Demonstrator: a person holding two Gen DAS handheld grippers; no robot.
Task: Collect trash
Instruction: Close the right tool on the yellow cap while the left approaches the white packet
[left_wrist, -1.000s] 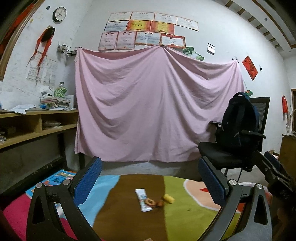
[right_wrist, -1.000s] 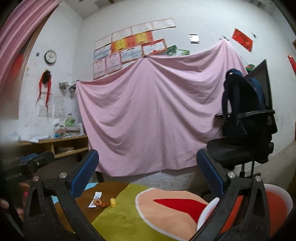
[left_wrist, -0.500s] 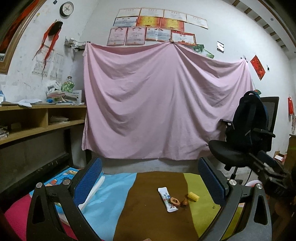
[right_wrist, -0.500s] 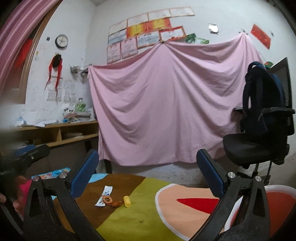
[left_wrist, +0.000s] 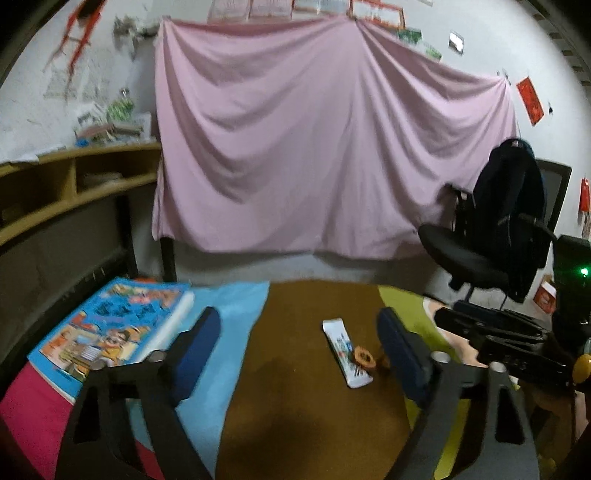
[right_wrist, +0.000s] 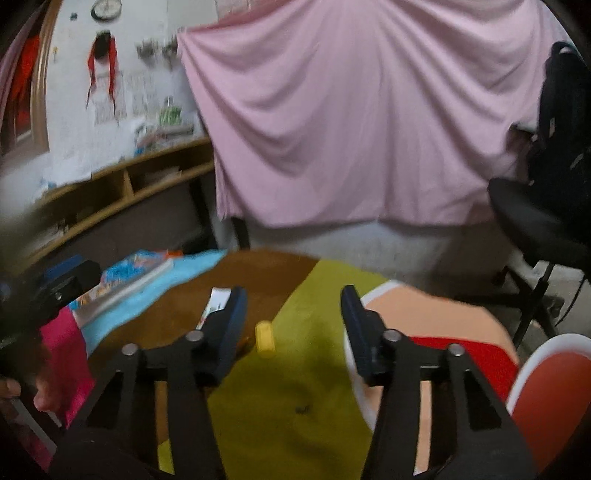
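Both grippers hang over a patchwork mat (left_wrist: 303, 424) with their jaws closing on nothing: each pair of blue pads is apart with only mat between them. The trash sits in a small cluster on the brown patch, ahead of both tools. From the left gripper (left_wrist: 299, 354), the white wrapper (left_wrist: 345, 352) lies ahead and toward its right finger, its long axis running away from the tool and slanting slightly across the jaw line, so the pads would meet its long sides rather than its ends. A round orange scrap (left_wrist: 364, 357) rests on the wrapper's near end, just inside the right pad. From the right gripper (right_wrist: 291, 325), the yellow piece (right_wrist: 265, 334) lies nearly between the fingertips, a little toward the left finger (right_wrist: 231, 328), short axis across the jaws; the wrapper (right_wrist: 216, 302) is partly hidden behind that finger. I judge the right gripper the nearer to a catch, with the yellow piece almost centred, while the left one needs to shift rightward for the wrapper. Against the picture of a second ago, both tools have dropped and tilted toward the mat, the trash sits closer and lower between the fingers, the jaws are narrower, and a picture book (left_wrist: 110, 328) has come into view beyond the left finger of the left tool.
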